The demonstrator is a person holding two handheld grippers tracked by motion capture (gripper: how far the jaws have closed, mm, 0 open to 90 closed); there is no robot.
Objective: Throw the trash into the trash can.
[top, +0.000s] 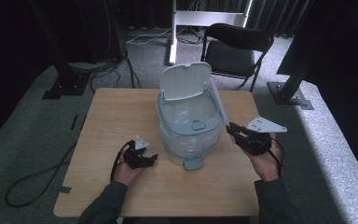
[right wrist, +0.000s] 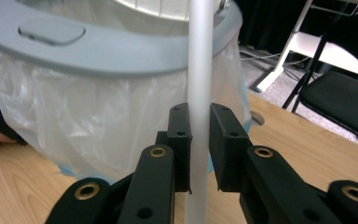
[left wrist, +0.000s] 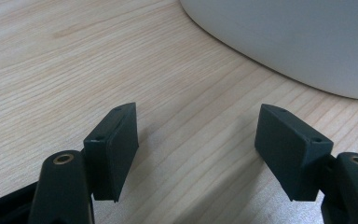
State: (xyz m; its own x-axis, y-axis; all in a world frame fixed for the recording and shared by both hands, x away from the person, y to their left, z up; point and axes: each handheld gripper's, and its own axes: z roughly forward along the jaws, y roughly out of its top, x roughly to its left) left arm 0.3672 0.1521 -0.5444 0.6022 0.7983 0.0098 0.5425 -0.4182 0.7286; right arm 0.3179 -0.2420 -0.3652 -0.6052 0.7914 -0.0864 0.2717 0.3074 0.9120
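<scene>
Nearest the high camera, two dark sleeves come in over the near edge of the wooden table (top: 121, 107), each hand gripping a tool. On the person's left, the left gripper (top: 142, 158) rests low on the tabletop just beside the near-left side of a small white trash bin (top: 189, 128). In the left gripper view its fingers (left wrist: 114, 149) are spread wide apart with bare wood grain between them, holding nothing, and the bin's rounded white wall curves across the top right corner, close ahead but not touched.

That bin stands around the middle of the table, a little toward the far edge, its white lid (top: 185, 80) tipped up and back. A clear plastic liner (right wrist: 98, 121) is tucked under its grey rim (right wrist: 121, 44) and drapes down the outside – a grey pedal (top: 193, 162) sticks out at its base toward the person.

From the bin's right side a thin white handle bar (right wrist: 199, 65) slopes down toward the right gripper (top: 235, 130). In the right gripper view the jaws are pinched onto this bar, one pad on each side of it.

A black folding chair (top: 235, 51) stands on the floor beyond the far edge.
</scene>
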